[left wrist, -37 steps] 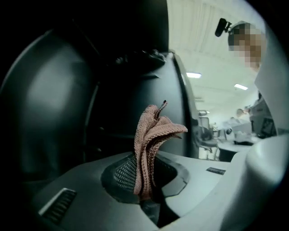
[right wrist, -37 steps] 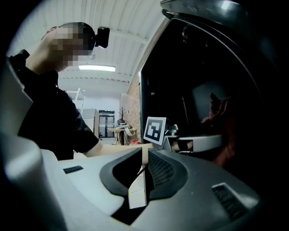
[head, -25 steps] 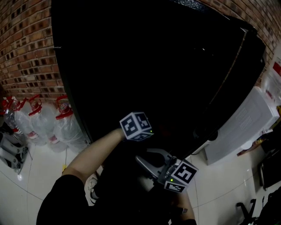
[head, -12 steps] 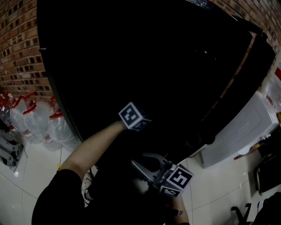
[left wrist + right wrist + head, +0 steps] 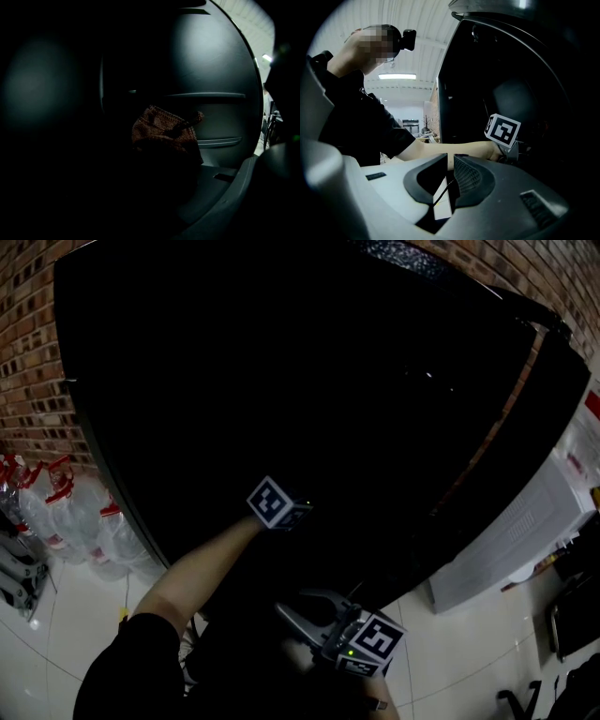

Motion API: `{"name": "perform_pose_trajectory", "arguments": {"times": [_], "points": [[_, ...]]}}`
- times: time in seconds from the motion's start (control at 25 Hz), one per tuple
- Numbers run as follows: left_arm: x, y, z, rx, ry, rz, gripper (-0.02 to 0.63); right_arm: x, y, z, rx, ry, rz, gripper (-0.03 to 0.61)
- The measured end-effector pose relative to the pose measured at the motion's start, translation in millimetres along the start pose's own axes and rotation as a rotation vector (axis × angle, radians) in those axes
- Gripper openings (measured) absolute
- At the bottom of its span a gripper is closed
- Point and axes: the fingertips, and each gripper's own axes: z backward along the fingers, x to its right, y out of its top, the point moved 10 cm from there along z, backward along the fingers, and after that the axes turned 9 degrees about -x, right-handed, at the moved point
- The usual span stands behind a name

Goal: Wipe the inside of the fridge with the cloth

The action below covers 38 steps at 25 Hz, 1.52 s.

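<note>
Glossy white floor tiles (image 5: 66,615) under a tall black fridge (image 5: 281,381). Clear water jugs (image 5: 56,521) with red handles standing in a row on the tiles beside it, against the brick wall (image 5: 37,352). White boxy unit (image 5: 525,531) on the floor at the fridge's other side. Inside, dim grey bottom panel (image 5: 206,187) below two wall rails (image 5: 206,95).

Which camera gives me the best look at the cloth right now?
The left gripper view: the brown cloth is bunched right before the camera, against the fridge's grey inner wall. The head view shows only a black fridge interior; the right gripper view shows the arm reaching in, not the cloth.
</note>
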Motion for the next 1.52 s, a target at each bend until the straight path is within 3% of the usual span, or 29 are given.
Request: {"name": "perform_pose_trajectory", "arguments": {"times": [0.32,0.68,0.92,1.28,1.52], "points": [[-30.2,2.6,-13.8,0.005,0.07,0.08,0.061,7.2,2.0,1.0,0.003,-0.004,-0.013,0.046],[-45.8,3.6,-19.3,0.015,0.092,0.148,0.061,11.7,0.0,-2.1,-0.007,-0.015,-0.032,0.046],[-48.5,1.2,-20.9,0.02,0.194,0.21,0.061,13.1,-0.6,-3.6,-0.02,-0.045,-0.047,0.046],[-56.5,-0.9,-11.7,0.133,0.39,0.334,0.058,-5.4,3.0,3.0,0.009,-0.074,-0.048,0.046],[-49.8,-9.2,0.3,0.179,0.418,0.336,0.058,-16.3,7.5,22.6,0.029,-0.15,-0.059,0.046]]}}
